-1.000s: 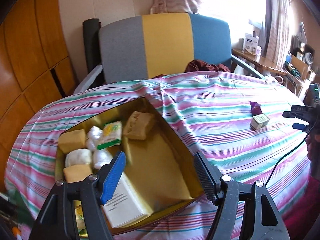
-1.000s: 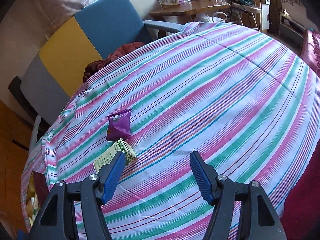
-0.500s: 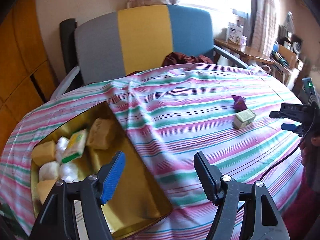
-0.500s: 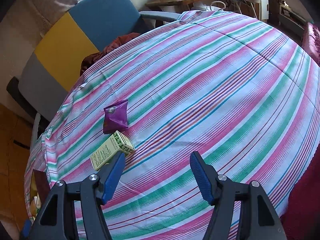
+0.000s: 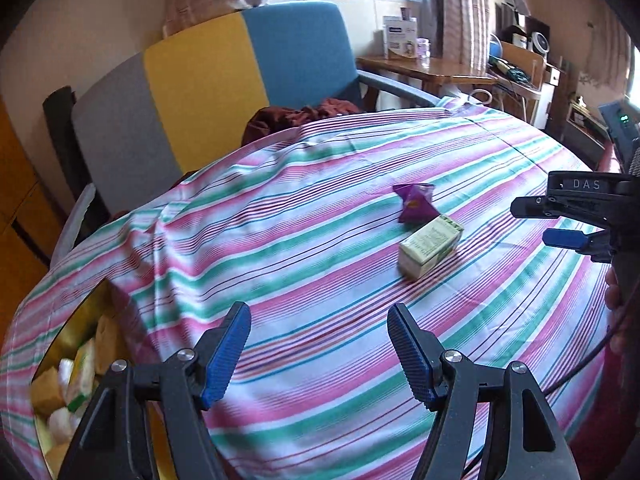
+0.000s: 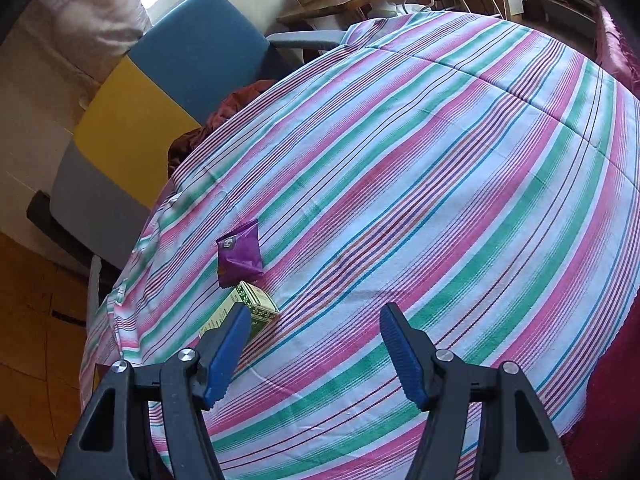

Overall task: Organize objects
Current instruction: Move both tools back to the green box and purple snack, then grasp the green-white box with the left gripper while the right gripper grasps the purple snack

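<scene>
The left claw (image 5: pixel 319 346) hangs above the striped tablecloth (image 5: pixel 304 248) with its blue-padded fingers spread wide and nothing between them. In the left wrist view, a small pale green box (image 5: pixel 431 246) lies on its side on the cloth at about 1 o'clock from that claw, well apart from it. Touching the box's far end, at its 11 o'clock, sits a crumpled purple packet (image 5: pixel 416 207). At 3 o'clock from the box, the right claw (image 5: pixel 538 222) comes in from the frame's right edge, seen side-on, its fingers parted and holding nothing, near the box but not touching it.

At 8 o'clock in the same view, a gold-lined tin (image 5: pixel 60 344) shows partly at the table's left end, with yellow blocks and white wrapped pieces (image 5: pixel 64 368) inside; the details are blurred.

In the right wrist view, the right claw (image 6: pixel 314 338) is likewise wide open and empty. The green box (image 6: pixel 256 307) lies just beyond its left finger (image 6: pixel 228 350), partly hidden by the pad; whether they touch cannot be told. The purple packet (image 6: pixel 240 252) rests at 12 o'clock from the box, against it.

Beyond the table stands a chair (image 5: pixel 208 92) with grey, yellow and blue panels, a dark red cloth (image 5: pixel 304 114) bunched on its seat.
</scene>
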`<state>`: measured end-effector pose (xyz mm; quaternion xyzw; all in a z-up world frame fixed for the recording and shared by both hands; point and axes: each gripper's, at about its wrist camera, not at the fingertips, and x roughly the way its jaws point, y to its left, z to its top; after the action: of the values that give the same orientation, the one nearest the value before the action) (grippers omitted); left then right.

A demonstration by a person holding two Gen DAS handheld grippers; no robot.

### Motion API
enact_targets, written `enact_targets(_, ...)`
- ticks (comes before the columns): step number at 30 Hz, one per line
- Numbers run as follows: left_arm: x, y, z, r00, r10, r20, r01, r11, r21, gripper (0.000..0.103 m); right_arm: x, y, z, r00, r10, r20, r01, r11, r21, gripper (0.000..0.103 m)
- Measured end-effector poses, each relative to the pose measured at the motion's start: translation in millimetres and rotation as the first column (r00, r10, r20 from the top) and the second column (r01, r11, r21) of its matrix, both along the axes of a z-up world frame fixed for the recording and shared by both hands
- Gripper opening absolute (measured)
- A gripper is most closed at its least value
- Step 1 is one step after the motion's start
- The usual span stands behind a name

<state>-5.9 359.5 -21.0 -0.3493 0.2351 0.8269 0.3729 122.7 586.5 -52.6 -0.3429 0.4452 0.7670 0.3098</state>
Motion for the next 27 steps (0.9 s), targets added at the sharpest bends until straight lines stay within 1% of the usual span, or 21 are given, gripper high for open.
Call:
enact_targets(4, 4, 18, -5, 0.999, -0.048, -0.003, 0.048, 0.999, -0.017, 0.071, 4, 1, 0, 1.000, -0.008, -0.020, 0.008, 1.000, -0.016, 0.068)
enact_targets(14, 4, 60, -19, 0.988, -0.152, -0.006, 0.152, 0.988, -0.022, 0.071, 8, 6, 0, 0.997, -0.022, -0.071, 0.018, 0.998, -0.058, 0.068)
enact_targets(22, -8, 100, -35, 0.963, -0.269, 0.003, 0.270, 0.963, -0.011, 0.072, 8, 7, -4, 0.996, -0.022, -0.081, 0.014, 0.996, -0.092, 0.068)
enact_targets(24, -10, 108, -39, 0.956, -0.294, -0.002, 0.294, 0.955, -0.020, 0.072, 6, 7, -6, 0.997, -0.015, -0.079, 0.008, 0.995, -0.098, 0.068)
enact_targets(26, -11, 115, -43, 0.948, -0.319, 0.010, 0.319, 0.948, -0.021, 0.071, 5, 7, -7, 0.997, -0.013, -0.078, 0.005, 0.995, -0.100, 0.068)
enact_targets(27, -11, 119, -46, 0.944, -0.330, 0.001, 0.330, 0.944, -0.027, 0.072, 5, 7, -7, 0.997, -0.013, -0.076, 0.005, 0.995, -0.101, 0.068)
